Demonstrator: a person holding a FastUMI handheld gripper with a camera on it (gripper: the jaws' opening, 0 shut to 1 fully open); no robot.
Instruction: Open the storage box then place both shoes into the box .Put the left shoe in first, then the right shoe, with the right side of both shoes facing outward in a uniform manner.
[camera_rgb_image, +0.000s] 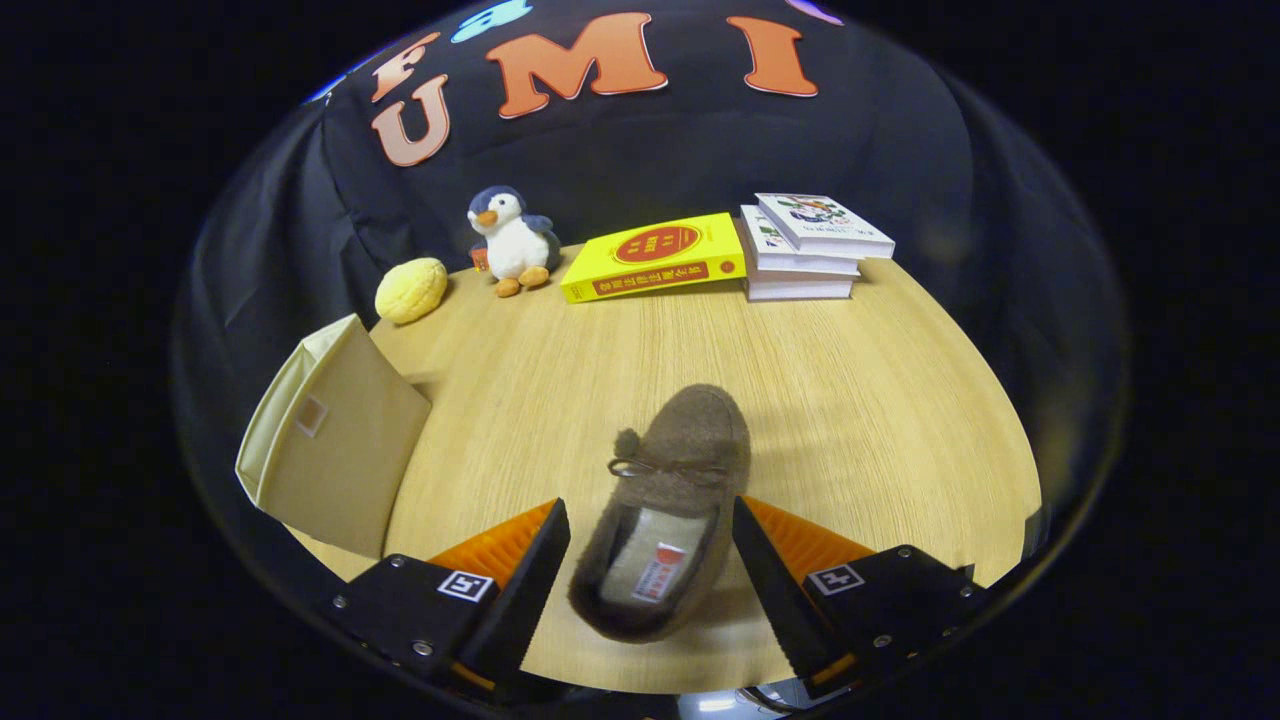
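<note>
Gripper (650, 530) spread wide, fingers either side of a brown shoe (665, 500), neither finger touching it, nothing gripped. Fuzzy felt-like slipper shape, small bow and pompom across the top, pale lining inside with a red-and-white label too small to read; heel end between the fingers, toe pointing beyond them. Resting on a pale wood-grain table (880, 400). Beige fabric storage box (335, 440) well apart to the left, soft-sided, small square patch on its face. Far across the table: yellow bumpy round plush (411, 289), penguin plush toy (512, 240), yellow book (655, 256) with red oval and red band, writing illegible, leaning on a stack of white books (805, 250).
</note>
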